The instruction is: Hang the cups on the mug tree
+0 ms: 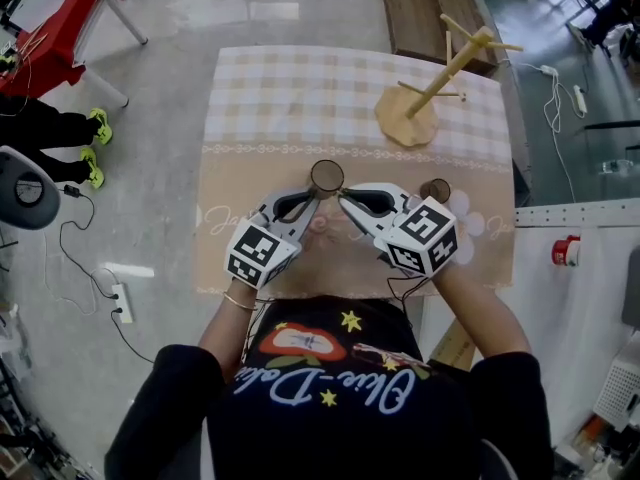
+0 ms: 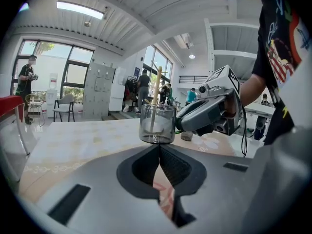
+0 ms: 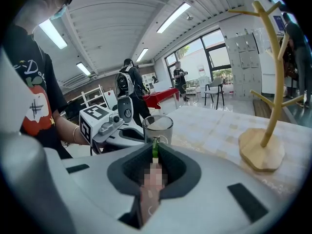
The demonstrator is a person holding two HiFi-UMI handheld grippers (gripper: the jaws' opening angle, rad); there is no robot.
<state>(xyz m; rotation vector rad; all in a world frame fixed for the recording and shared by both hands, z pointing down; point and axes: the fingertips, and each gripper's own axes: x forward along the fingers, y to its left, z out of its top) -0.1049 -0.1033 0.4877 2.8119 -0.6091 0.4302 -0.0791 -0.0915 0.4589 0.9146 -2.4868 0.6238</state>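
Note:
A clear glass cup (image 1: pixel 327 176) stands near the table's front, between the tips of both grippers. My right gripper (image 3: pixel 155 147) is shut on a thin green piece at the cup's (image 3: pixel 157 129) side, seemingly its handle. My left gripper (image 2: pixel 159 147) is shut with nothing between its jaws, its tips just short of the cup (image 2: pixel 157 124). The wooden mug tree (image 1: pixel 432 93) stands bare at the far right of the table. A small brown cup (image 1: pixel 435 190) sits beside the right gripper (image 1: pixel 343 198), to its right. The left gripper (image 1: pixel 313 200) reaches in from the left.
The checked tablecloth (image 1: pixel 300 88) covers the table. A wooden bench (image 1: pixel 425 8) lies beyond the far edge. A red table (image 1: pixel 60 18) and a person's feet (image 1: pixel 95 148) are on the left. Cables and a power strip (image 1: pixel 120 303) lie on the floor.

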